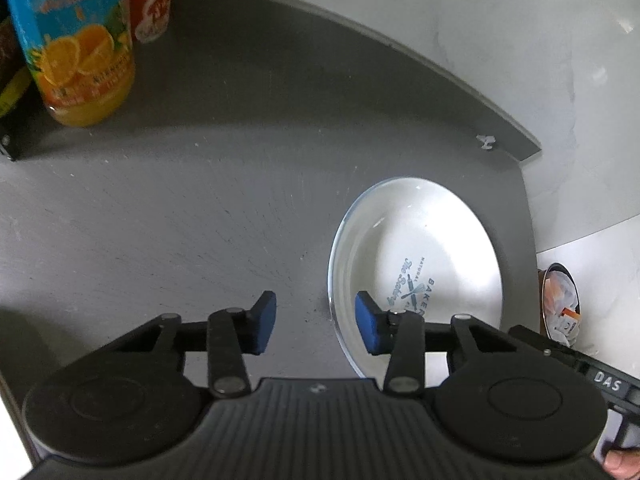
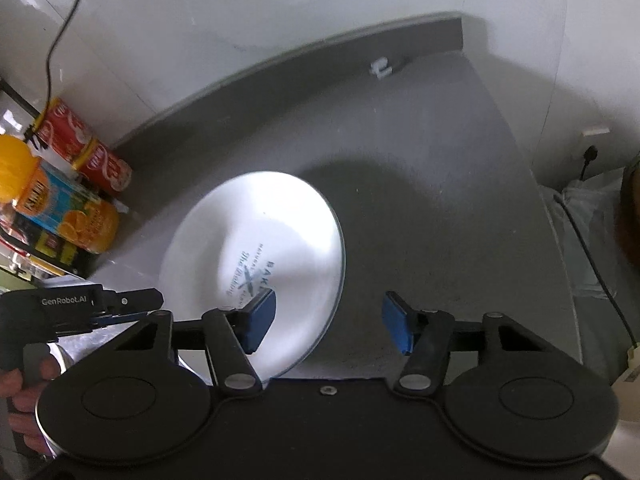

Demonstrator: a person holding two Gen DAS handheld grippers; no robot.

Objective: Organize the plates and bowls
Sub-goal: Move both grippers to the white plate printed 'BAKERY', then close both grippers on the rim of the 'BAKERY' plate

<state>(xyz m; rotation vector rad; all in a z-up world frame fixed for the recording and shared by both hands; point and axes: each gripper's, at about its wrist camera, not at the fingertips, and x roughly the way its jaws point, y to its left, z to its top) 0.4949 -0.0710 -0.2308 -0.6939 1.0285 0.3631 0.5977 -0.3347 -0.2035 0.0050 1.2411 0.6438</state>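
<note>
Plate (image 1: pixel 420 256) is the landmark: white, blue rim line, bakery print in its well, flat on the grey worktop (image 1: pixel 200 208) near the worktop's far corner. Left gripper (image 1: pixel 316 322) has jaws released, straddling the plate's left rim, one blue pad over the well, the other over bare worktop. Right gripper (image 2: pixel 328 320) also has jaws spread, holding nothing, straddling the plate's right rim. Whether any pad touches the plate cannot be told. Juice bottle (image 1: pixel 76 44) and red can (image 1: pixel 152 0) stand well left of the plate, against the back wall. No bowl or second plate visible. Risks, as judgement: both grippers closing on the same plate could fight each other or tip it; a thin rim grip on glazed ceramic may slip; the plate sits near the worktop edge, so a nudge could slide it off.
</note>
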